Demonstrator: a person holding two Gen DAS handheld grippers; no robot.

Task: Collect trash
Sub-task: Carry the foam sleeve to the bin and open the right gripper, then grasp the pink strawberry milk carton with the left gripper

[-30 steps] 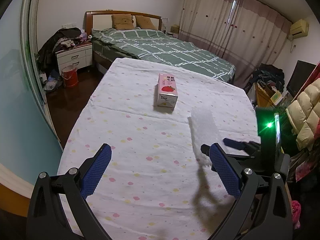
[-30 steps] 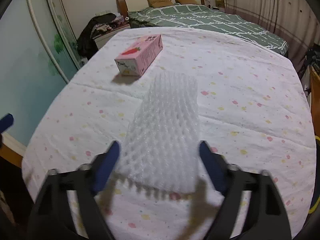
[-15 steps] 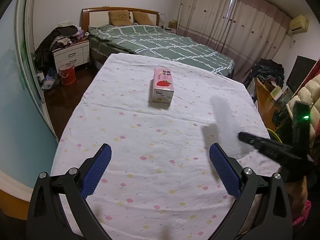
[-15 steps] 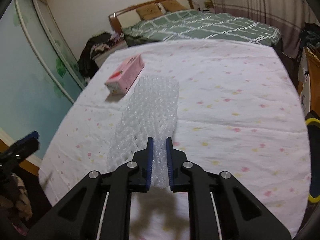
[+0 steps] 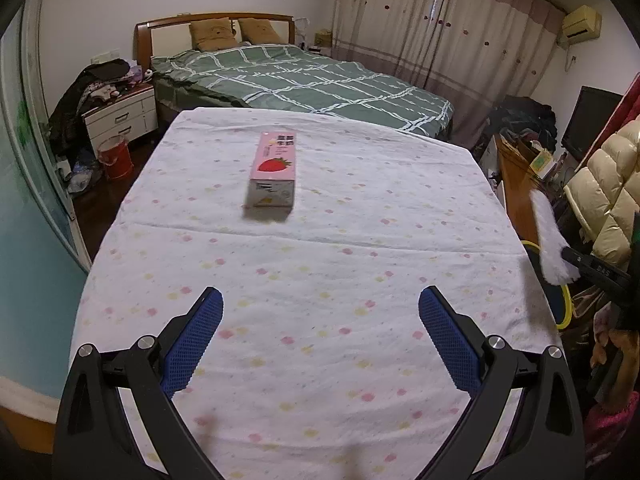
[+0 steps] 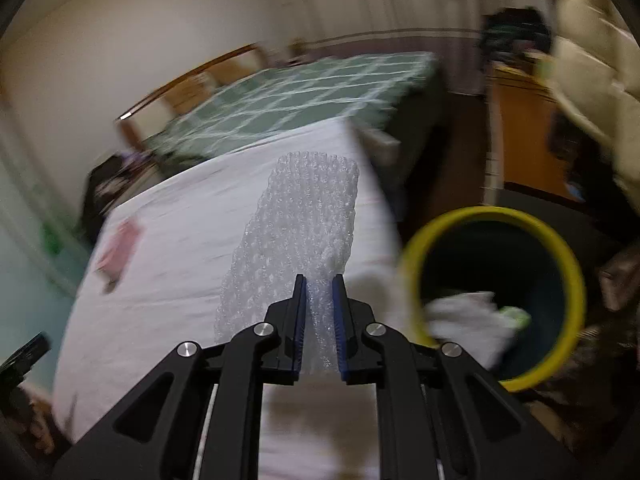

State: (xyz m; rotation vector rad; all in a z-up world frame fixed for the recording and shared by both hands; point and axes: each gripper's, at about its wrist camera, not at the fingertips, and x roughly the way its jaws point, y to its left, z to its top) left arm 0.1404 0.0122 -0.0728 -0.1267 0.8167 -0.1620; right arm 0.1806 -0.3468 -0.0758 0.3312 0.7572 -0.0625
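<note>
Bedroom scene: a bench draped in a white, pastel-dotted cloth stands before a green checked bed. On it lies a pink strawberry-print carton, untouched. The left tool hangs released above the cloth. The right tool is clenched on a long strip of clear bubble wrap, held beside a yellow-rimmed dark bin containing crumpled white paper. Best to centre the strip over the rim before letting go, lest its long tail catch outside.
</note>
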